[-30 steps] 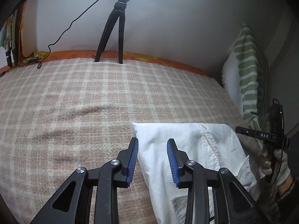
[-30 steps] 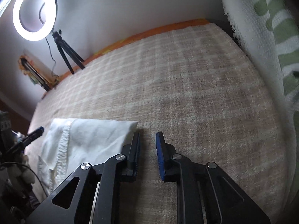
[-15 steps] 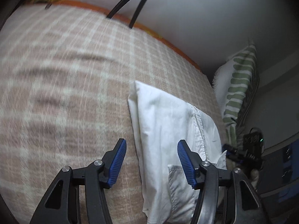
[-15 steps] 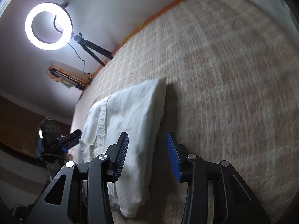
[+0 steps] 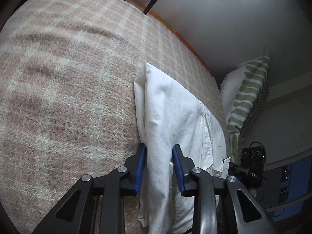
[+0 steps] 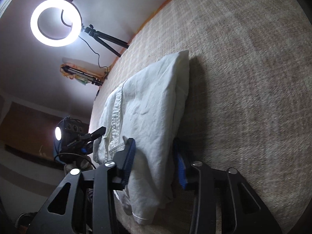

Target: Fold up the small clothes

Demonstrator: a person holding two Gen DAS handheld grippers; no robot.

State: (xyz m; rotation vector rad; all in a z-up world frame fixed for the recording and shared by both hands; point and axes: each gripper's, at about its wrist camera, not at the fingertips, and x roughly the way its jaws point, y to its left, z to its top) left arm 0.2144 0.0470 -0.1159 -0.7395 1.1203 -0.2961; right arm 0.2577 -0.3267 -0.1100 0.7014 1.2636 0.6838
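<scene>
Both grippers, left [image 5: 159, 167] and right [image 6: 155, 161], closing on near edge of white garment [image 5: 175, 113]; long axis runs straight away.

white garment [image 5: 171, 117] on beige-and-cream checked blanket [image 5: 68, 78]; green-striped pillow [image 5: 247, 97].

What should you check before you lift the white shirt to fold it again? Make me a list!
1. Left tool has the white shirt between its jaws: ok, jaws closing.
2. Right tool has shirt cloth between its jaws: ok, jaws closing.
3. Pads pressing firmly on the cloth: cannot tell.
4. Each tool takes its own side edge of the shirt: ok.
5. Checked blanket left out of the jaws: cannot tell.
6. Bare blanket beyond the shirt to fold onto: ok.
</scene>
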